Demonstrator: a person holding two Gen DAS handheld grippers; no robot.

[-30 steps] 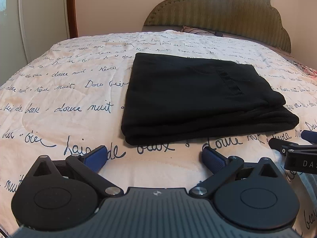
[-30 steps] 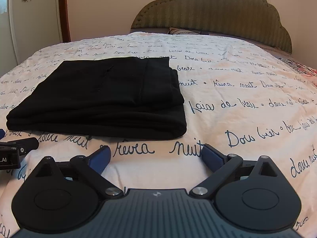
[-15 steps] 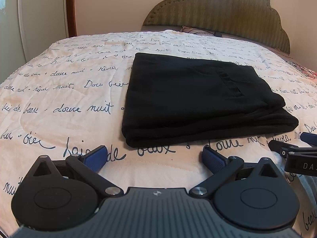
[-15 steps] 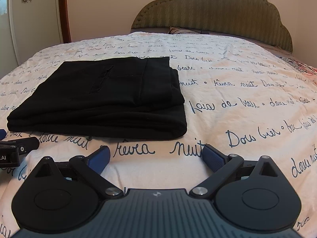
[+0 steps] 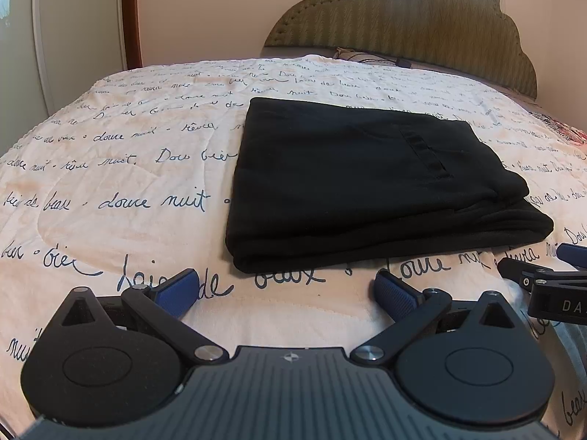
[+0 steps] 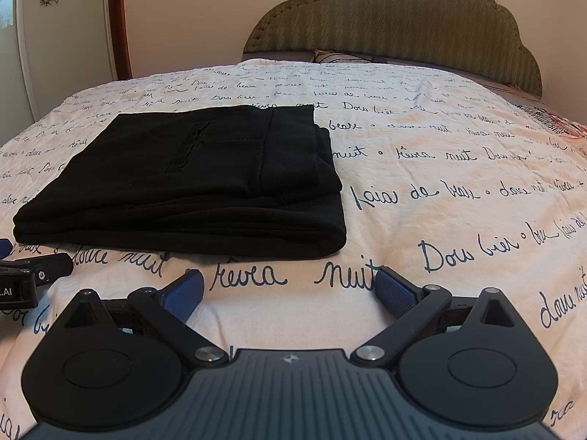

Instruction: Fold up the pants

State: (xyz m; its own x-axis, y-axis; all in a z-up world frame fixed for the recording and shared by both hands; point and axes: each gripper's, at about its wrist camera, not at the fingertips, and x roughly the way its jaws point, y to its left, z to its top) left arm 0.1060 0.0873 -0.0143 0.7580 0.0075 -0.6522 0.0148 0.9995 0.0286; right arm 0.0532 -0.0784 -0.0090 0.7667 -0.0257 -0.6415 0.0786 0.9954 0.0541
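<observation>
Pants (image 5: 367, 183) lie folded in a black stack on the bed (image 5: 110, 168), long axis crosswise, just ahead of both tongs. Left tongs (image 5: 286, 289) and right tongs (image 6: 290, 289) gape wide, empty, about equally near; folding looks finished.

Your bedspread (image 6: 458, 168) lies bare to the right of the folded pants (image 6: 190, 183) and on their left too. The only obstacle is the pants themselves, with the headboard (image 5: 403, 25) well behind them.
</observation>
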